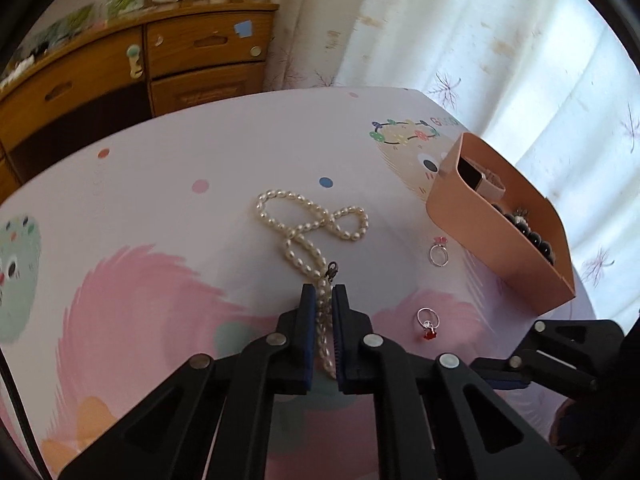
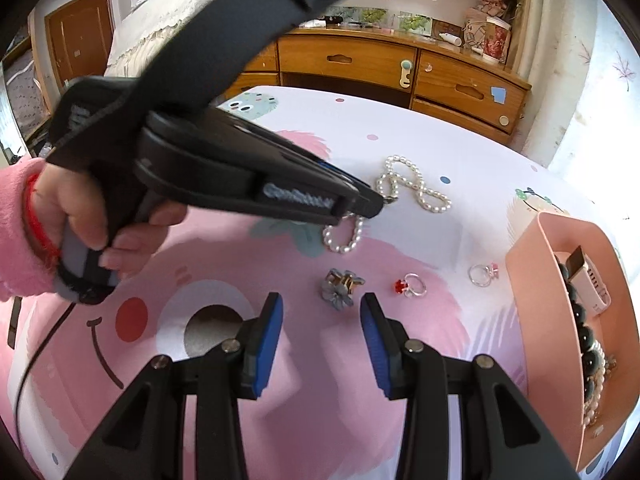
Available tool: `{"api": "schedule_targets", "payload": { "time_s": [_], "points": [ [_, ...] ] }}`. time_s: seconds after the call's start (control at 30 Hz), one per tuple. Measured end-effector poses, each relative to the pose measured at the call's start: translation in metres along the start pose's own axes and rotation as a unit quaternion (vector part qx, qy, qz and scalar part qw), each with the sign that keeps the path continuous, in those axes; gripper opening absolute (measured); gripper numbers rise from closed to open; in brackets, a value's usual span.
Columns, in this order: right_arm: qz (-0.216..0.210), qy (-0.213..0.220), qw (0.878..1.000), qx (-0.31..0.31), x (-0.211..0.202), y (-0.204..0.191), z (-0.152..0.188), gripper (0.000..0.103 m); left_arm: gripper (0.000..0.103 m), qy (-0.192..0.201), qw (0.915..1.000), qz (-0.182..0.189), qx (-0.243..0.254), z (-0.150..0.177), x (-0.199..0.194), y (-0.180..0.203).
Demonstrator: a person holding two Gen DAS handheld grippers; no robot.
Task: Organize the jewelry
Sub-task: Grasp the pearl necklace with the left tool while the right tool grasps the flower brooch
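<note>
A white pearl necklace (image 1: 312, 220) lies looped on the pink cartoon tablecloth (image 1: 160, 184). My left gripper (image 1: 324, 292) is shut on the strand near its dark clasp (image 1: 331, 270). In the right wrist view the same left gripper (image 2: 376, 204) reaches in from the left, held by a hand in a pink sleeve (image 2: 20, 232), with the necklace (image 2: 416, 188) trailing from its tip. My right gripper (image 2: 322, 300) is open and empty, just short of a grey flower hair clip (image 2: 340, 286).
A red-stone ring (image 2: 410, 284) and a pink-stone ring (image 2: 482, 274) lie right of the clip. At the right stands a peach box (image 2: 532, 300) holding a watch (image 2: 592, 284) and dark beads (image 2: 588, 336). Wooden drawers (image 2: 360, 60) stand beyond the table.
</note>
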State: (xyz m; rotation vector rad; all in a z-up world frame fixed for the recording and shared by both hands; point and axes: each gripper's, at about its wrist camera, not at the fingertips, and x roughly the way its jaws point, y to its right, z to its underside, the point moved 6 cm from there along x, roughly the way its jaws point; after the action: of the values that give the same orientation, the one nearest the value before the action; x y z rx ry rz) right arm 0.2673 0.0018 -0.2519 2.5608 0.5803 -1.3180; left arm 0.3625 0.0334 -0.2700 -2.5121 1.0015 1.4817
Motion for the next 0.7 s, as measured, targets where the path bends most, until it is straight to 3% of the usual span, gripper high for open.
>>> {"api": "schedule_targets", "payload": {
  "time_s": [0.13,0.2,0.23,0.37,0.53,0.6,0.7],
  "points": [
    [0.009,-0.003,1.0,-0.002,0.004,-0.001,-0.002,0.029,0.001,0.008,0.9994,0.008,-0.033,0.006,-0.004,-0.006],
    [0.009,-0.004,1.0,0.005,0.005,0.001,-0.003,0.013,0.0,0.007,0.9991,0.006,-0.041,0.009,-0.006,-0.009],
    [0.013,-0.004,1.0,0.007,0.006,0.003,-0.003,0.01,0.0,0.006,0.9991,0.007,-0.042,0.012,-0.008,-0.01],
    [0.014,-0.005,1.0,0.012,0.005,0.005,-0.002,0.009,0.0,0.002,0.9989,0.005,-0.046,0.021,-0.016,-0.011],
    [0.008,0.005,1.0,0.026,-0.004,0.006,-0.005,0.009,0.001,0.029,0.9995,0.009,-0.01,0.021,-0.036,-0.003],
    [0.01,0.009,1.0,0.025,-0.01,0.006,-0.006,0.009,0.006,0.033,0.9995,0.001,-0.003,0.02,-0.042,0.0],
    [0.008,0.017,0.999,0.033,-0.02,0.011,-0.007,0.009,0.029,0.021,0.999,-0.039,0.004,0.028,-0.046,0.005]
  ]
}}
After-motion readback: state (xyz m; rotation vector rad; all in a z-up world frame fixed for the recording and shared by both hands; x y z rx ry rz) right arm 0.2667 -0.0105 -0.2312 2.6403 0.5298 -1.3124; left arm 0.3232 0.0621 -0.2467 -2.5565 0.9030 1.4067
